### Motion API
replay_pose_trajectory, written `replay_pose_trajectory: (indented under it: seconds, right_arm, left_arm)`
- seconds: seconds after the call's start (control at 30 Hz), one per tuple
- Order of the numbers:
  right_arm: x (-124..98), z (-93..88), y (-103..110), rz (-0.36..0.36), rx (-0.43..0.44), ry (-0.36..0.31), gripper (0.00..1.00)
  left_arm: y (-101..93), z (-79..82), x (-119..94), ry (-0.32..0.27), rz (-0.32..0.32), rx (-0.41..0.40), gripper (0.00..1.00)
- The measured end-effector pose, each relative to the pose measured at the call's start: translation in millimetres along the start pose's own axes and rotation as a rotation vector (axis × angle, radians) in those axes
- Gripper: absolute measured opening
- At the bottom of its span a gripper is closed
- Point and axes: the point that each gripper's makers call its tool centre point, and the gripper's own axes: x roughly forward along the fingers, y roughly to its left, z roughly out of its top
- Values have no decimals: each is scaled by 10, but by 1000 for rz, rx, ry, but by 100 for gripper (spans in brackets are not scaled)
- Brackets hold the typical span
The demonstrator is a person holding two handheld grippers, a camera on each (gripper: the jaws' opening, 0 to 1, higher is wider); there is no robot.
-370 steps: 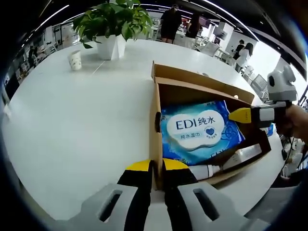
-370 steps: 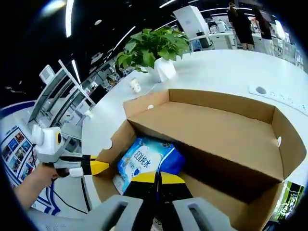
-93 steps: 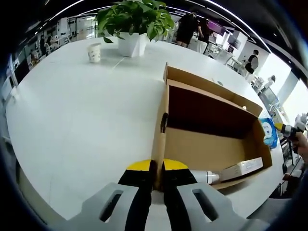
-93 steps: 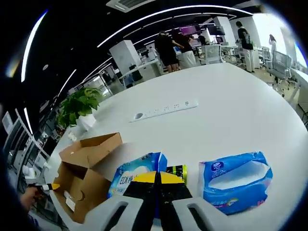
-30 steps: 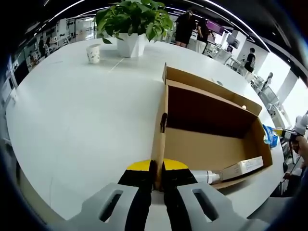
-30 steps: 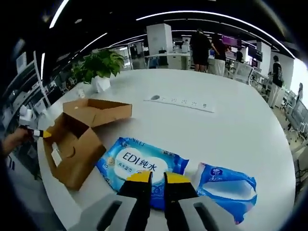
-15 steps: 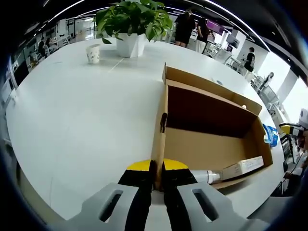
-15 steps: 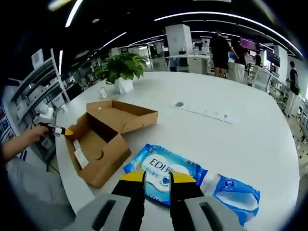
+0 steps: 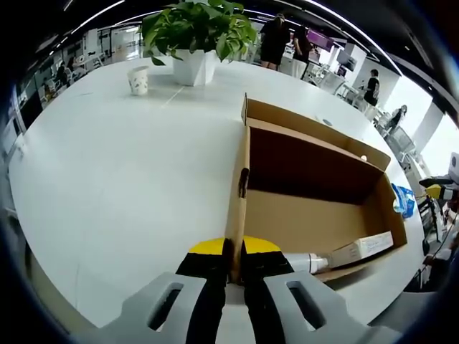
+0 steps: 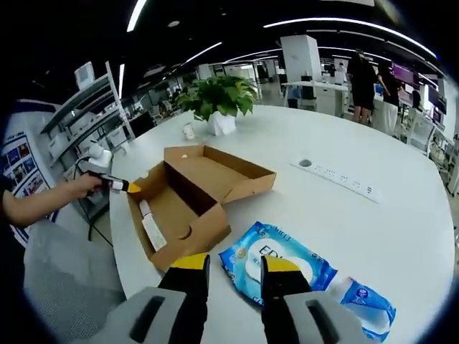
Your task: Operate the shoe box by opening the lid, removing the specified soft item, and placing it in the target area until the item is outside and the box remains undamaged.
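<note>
Gripping: left claw (image 9: 233, 252), pressed on the near wall of the box (image 9: 315, 215).
Left gripper view, box: open on the white bench (image 9: 115, 179), lid (image 9: 301, 118) folded back; a small carton (image 9: 362, 249) and a tube (image 9: 307, 262) lie inside.
Left gripper view, background: plant (image 9: 197, 32) and cup (image 9: 138, 79) stand well beyond.
Right gripper view, right claw: (image 10: 234, 266) spread, holding nothing, just above the wipes (image 10: 276, 265).
Right gripper view, wipes: blue pack flat on the bench (image 10: 401, 222), outside and just beside the box (image 10: 188, 204).
Right gripper view, neighbours: second blue pack (image 10: 367, 299) touches the wipes; power strip (image 10: 337, 178) lies farther off.
Right gripper view, left claw: (image 10: 129, 187) at the box's far end.
</note>
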Motion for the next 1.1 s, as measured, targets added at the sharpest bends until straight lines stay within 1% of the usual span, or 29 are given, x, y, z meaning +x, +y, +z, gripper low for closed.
replay_pose_trajectory:
  seconds: [0.1,0.2,0.3,0.33,0.47,0.73,1.03,1.1]
  right_arm:
    - [23,19,62,26,-31,8,31]
    - [56,40,172,81,-63,18,33]
    - [91,39,241,116,-100,34,34]
    - [96,39,247,119,-104,36,34]
    - [142,61,348,167,-129,44,37]
    - [253,117,537,256,-221,64,45]
    - [419,132,637,301,-317,122,46]
    - [471,126,674,311,-354,144,46]
  left_arm:
    - [-6,-1,-4,0,0,2,4]
    - [-4,0,-2,0,-1,1,4]
    - [4,3,5,1,1,4,4]
    - [5,4,5,1,1,5,4]
    - [0,1,1,0,1,4,4]
    - [12,3,9,2,3,9,4]
    - [9,-3,6,3,5,15,4]
    - [14,-2,8,4,6,15,4]
